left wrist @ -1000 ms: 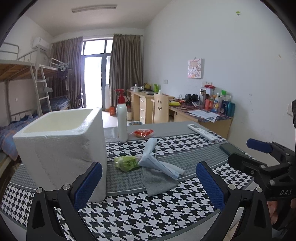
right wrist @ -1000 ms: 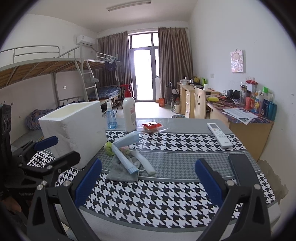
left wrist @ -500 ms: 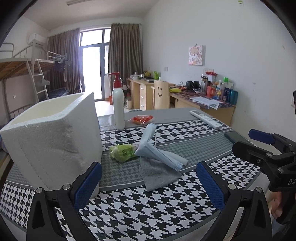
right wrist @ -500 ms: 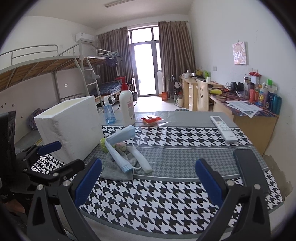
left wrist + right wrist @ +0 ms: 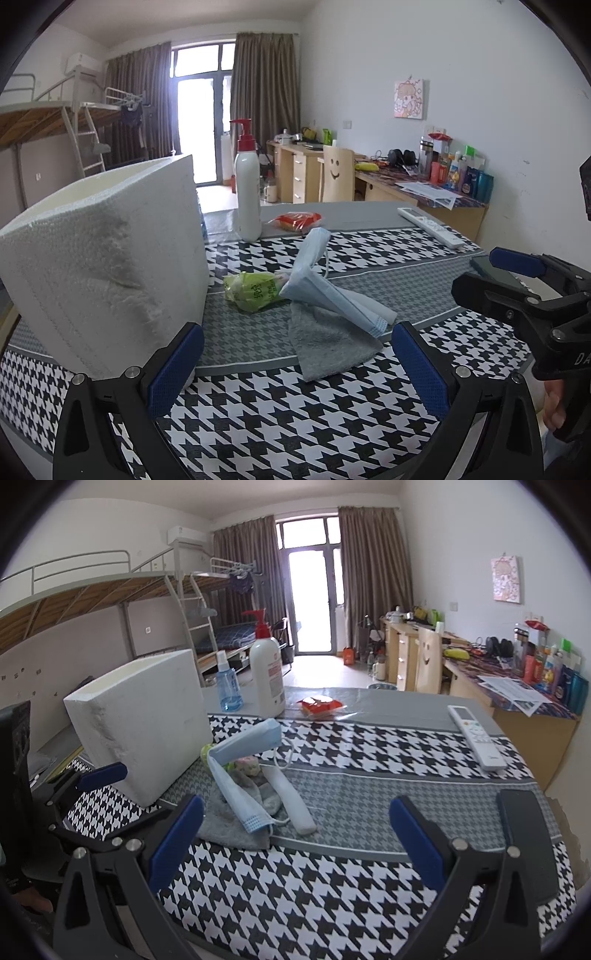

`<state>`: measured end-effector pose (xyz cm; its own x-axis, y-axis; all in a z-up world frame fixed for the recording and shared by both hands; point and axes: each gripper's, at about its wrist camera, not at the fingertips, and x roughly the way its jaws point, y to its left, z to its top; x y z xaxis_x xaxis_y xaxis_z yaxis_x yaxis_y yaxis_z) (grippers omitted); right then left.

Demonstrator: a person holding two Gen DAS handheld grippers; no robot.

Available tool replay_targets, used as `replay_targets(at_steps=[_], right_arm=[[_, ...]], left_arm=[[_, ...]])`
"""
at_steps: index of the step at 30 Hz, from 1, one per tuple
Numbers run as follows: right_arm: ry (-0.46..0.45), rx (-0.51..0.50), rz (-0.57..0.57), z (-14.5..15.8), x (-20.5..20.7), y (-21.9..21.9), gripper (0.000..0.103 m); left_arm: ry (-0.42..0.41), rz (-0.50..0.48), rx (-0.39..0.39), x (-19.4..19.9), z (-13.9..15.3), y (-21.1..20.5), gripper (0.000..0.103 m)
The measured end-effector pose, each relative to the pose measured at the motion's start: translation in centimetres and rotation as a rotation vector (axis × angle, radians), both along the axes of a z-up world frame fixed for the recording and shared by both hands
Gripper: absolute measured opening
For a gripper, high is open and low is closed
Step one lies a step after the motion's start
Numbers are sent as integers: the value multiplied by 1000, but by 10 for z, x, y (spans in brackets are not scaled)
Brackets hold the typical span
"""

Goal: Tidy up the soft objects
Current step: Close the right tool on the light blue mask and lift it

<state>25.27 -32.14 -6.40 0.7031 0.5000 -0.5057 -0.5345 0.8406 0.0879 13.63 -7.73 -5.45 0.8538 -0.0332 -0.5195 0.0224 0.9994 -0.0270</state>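
A pile of soft things lies mid-table: a grey cloth, a folded light-blue face mask propped over it, and a green packet. A small pink-green soft item peeks out under the mask. A white foam box stands left of the pile, top open. My left gripper is open just short of the cloth, with nothing between its fingers. My right gripper is open too, near the table's front edge, right of the pile.
A white pump bottle, a blue spray bottle and a red snack packet stand behind the pile. A white remote and a dark phone lie to the right. Desks and a bunk bed stand beyond.
Both grippers have moved forward and lower toward the pile, so the box, mask and cloth look larger. Nothing on the table has shifted and both grippers stay open.
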Motion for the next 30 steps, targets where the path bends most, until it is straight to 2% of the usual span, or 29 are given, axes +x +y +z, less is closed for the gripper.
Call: replay_targets(at_steps=[10,14,21,26,30], right_arm=[[42,-18,111,-6,19,29,100],[86,-22,146,-10,30,36,85],[126,-66,205,-19,38,54,73],[170,-66,221,-25,44,58,46],[176,-83,238,-29,44,62,45]], left_arm=[[19,54,2,-5,-9,8,102],[21,69,11,-5,-10,10,102],[38,78,9,-3,-12,11,102],[47,73,22,3,-16,7,102],[51,75,29,8,-18,4,102]])
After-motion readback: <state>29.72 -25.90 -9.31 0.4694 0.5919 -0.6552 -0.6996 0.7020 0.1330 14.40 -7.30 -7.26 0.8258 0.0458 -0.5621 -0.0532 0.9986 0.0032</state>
